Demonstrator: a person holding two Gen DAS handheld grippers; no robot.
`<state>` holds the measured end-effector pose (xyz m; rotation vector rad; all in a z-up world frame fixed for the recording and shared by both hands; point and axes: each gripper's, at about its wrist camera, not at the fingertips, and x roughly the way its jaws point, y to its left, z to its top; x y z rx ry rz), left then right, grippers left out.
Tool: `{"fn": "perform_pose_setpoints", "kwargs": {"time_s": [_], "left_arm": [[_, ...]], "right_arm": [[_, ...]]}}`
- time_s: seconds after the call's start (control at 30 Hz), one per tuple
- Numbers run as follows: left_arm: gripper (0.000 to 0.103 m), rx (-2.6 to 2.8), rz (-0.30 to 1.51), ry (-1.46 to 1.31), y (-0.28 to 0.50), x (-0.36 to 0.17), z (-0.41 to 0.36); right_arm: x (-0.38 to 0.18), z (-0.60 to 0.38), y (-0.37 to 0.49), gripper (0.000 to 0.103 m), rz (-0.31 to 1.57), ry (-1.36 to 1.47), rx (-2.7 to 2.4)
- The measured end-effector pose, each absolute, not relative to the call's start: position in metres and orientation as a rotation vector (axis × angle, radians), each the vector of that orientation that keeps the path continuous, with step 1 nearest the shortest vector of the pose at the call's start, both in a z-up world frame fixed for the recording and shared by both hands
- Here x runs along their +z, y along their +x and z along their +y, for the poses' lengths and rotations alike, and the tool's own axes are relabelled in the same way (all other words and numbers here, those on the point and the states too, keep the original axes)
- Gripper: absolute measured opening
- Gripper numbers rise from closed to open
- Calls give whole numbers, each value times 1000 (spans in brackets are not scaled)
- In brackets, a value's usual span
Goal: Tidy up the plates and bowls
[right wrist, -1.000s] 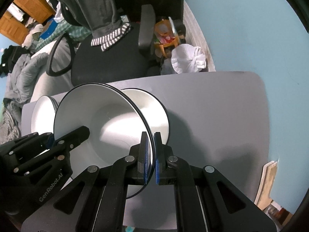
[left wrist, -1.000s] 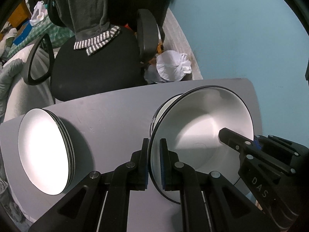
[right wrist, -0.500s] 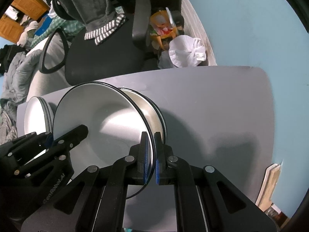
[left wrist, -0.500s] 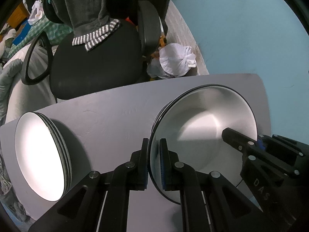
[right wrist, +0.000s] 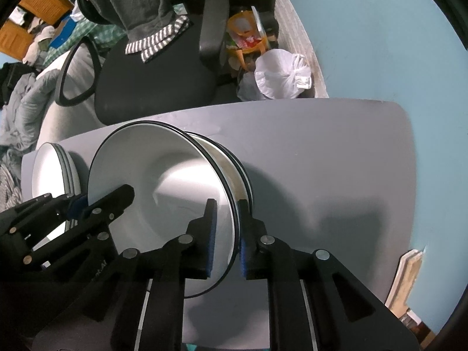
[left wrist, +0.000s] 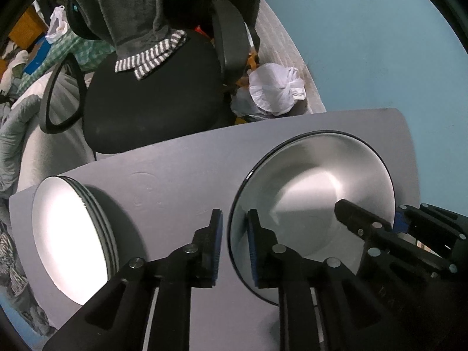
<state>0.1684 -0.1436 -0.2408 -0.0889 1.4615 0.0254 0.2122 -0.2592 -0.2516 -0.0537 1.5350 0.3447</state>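
The left claw (left wrist: 235,244) points down at the grey worktop (left wrist: 175,181), and its jaws are opening. The near rim of the top bowl (left wrist: 316,193) stands between the blue pads; the right pad lies against the inside of the rim, while the left pad stands off it with a gap showing, so the hold is loosened rather than clamped. The right claw (right wrist: 225,241) straddles the opposite rim of the same top bowl (right wrist: 163,181), its jaws also opening, with a sliver of space on either side of the thin edge.

In the left wrist view the right claw (left wrist: 392,222) enters from the lower right edge, one finger lying over the bowl's inner wall. In the right wrist view the left claw (right wrist: 79,204) enters from the lower left in the same way.

The top bowl, white with a dark rim, fills the centre right of the left wrist view. In the right wrist view it sits nested on a stack of bowls (right wrist: 237,172), whose rims show just behind it.

A stack of plates (left wrist: 73,242) rests on the worktop at the lower left of the left wrist view, apart from the bowls.

Beyond the worktop's far edge stands a black office chair (left wrist: 152,99) with a grey garment (left wrist: 137,14) draped over it, and a tied white plastic bag (left wrist: 275,87) lies on the floor by the blue wall (left wrist: 365,44).
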Motion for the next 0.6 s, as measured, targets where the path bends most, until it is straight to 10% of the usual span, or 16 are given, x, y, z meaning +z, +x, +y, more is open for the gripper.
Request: {"fn": "perform_pose_setpoints", "kwargs": {"time_s": [0.6], "left_arm": [[29, 14, 1434, -100, 162, -226, -132]], "right_arm": [[-240, -255, 210, 39, 1535, -51, 316]]}}
